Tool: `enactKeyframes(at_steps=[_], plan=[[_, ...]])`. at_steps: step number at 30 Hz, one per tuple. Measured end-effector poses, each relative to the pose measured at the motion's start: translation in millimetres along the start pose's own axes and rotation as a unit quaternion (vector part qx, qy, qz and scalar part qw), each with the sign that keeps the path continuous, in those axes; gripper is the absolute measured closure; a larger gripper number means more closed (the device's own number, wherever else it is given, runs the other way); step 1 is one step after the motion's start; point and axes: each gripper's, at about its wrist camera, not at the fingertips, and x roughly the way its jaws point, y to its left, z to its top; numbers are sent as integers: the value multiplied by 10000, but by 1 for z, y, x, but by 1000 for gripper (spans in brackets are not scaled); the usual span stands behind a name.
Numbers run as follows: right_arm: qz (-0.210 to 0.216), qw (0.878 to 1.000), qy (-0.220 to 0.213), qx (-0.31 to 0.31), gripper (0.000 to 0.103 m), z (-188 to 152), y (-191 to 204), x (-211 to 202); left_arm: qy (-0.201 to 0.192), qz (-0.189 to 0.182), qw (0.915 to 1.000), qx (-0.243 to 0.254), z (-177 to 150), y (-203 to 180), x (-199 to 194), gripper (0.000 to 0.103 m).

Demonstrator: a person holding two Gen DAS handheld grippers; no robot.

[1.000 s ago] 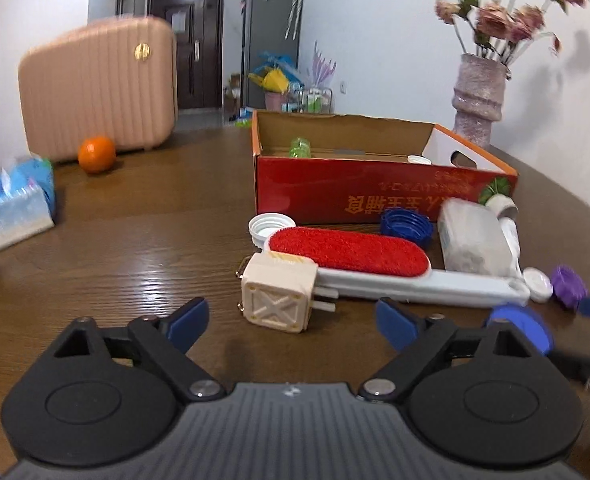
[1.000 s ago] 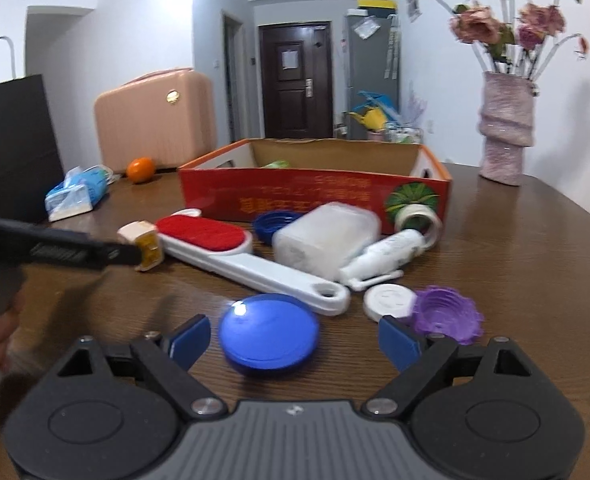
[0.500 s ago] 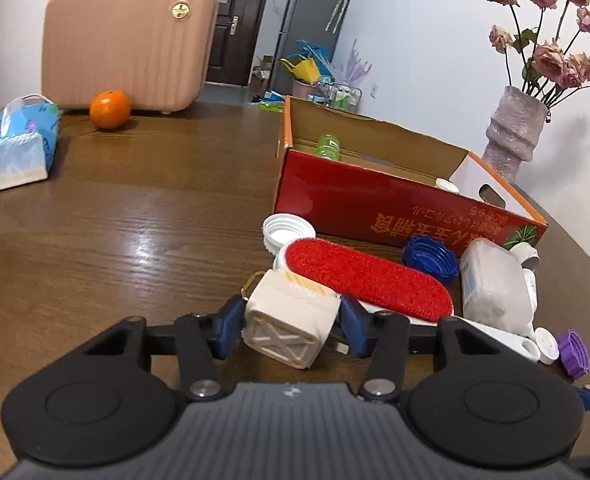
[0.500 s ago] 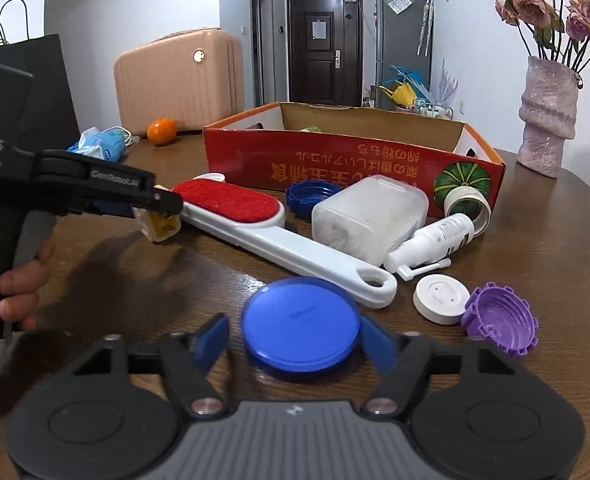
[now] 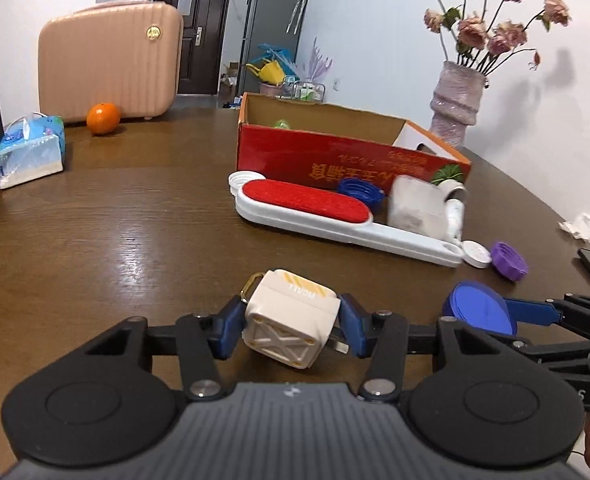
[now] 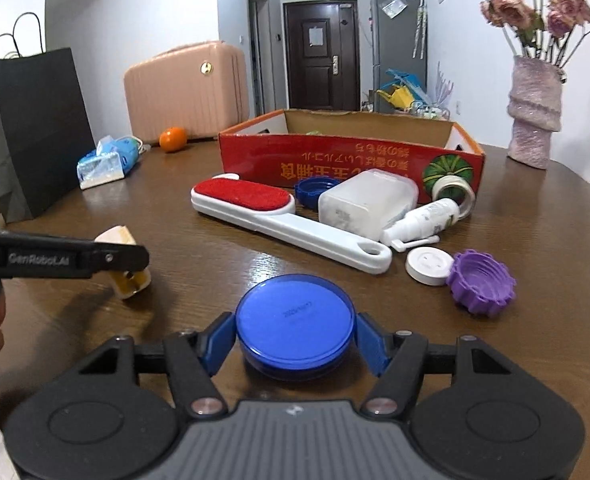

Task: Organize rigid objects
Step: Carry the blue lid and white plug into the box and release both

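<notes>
The little cream cube plug (image 5: 291,322) sits low in the middle of the left view, pinched between the two blue pads of the left gripper (image 5: 291,326). The jaws are partly closed and press on both sides of the cube, which looks tipped and a bit off the brown table (image 5: 115,220). In the right view the round blue lid (image 6: 294,334) is low in the middle too, squeezed between the blue pads of the right gripper (image 6: 294,344), whose jaws stand about half open around it. So each hand has one thing, and the step looks like the picking-up part, with the carrying part next. Further up, in the middle of both views, lies the white brush with the red pad (image 6: 255,206), and beside it a dark blue cap (image 6: 313,190), a cloudy white tub (image 6: 365,204), a small spray bottle (image 6: 423,220), a white disc (image 6: 429,266) and a purple cap (image 6: 483,282). Behind them stands the red cardboard box (image 6: 335,168), open on top. I think the next move is to lift both things over the brush pile and the near wall of the box, then let go inside. The grip must stay tight, as the cube is tilted and could slip.
</notes>
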Motion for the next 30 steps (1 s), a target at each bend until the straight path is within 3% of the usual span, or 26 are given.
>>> enactKeyframes(at_steps=[7, 15, 25, 30], plan=[[-141, 9994, -288, 95, 38, -11, 3, -38, -559, -113, 9981, 241, -7, -12, -56, 52], [-272, 9977, -610, 96, 38, -11, 5, -70, -830, -172, 9960, 267, -10, -17, -88, 52], [-316, 9970, -689, 149, 38, -4, -2, -63, -782, -263, 9957, 416, -1, -21, -73, 52], [-289, 9965, -760, 215, 38, 17, -19, -49, -734, -444, 9954, 420, 26, -19, -50, 52]])
